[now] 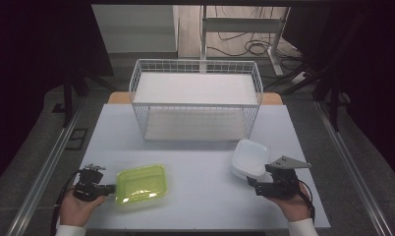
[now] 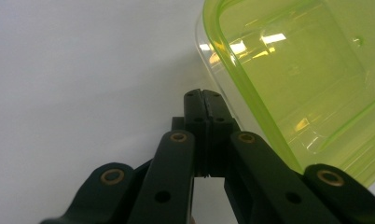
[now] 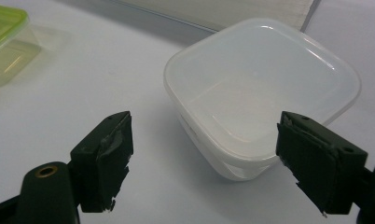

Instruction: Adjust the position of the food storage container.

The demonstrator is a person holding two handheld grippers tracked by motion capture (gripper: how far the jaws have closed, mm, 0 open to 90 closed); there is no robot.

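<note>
On the white surface, the left tongs are pressed shut beside the light, slippery green box, while the right tongs gape wide around the white tub's rim.

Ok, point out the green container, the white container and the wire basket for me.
green container (image 1: 141, 184), high view, middle of its lid.
white container (image 1: 250, 156), high view, middle of its lid.
wire basket (image 1: 195, 104), high view, front top rim.

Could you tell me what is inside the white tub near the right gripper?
Nothing: the white tub looks empty, its pale floor bare. The right gripper, jaws wide apart, hides only part of its near rim.
</note>
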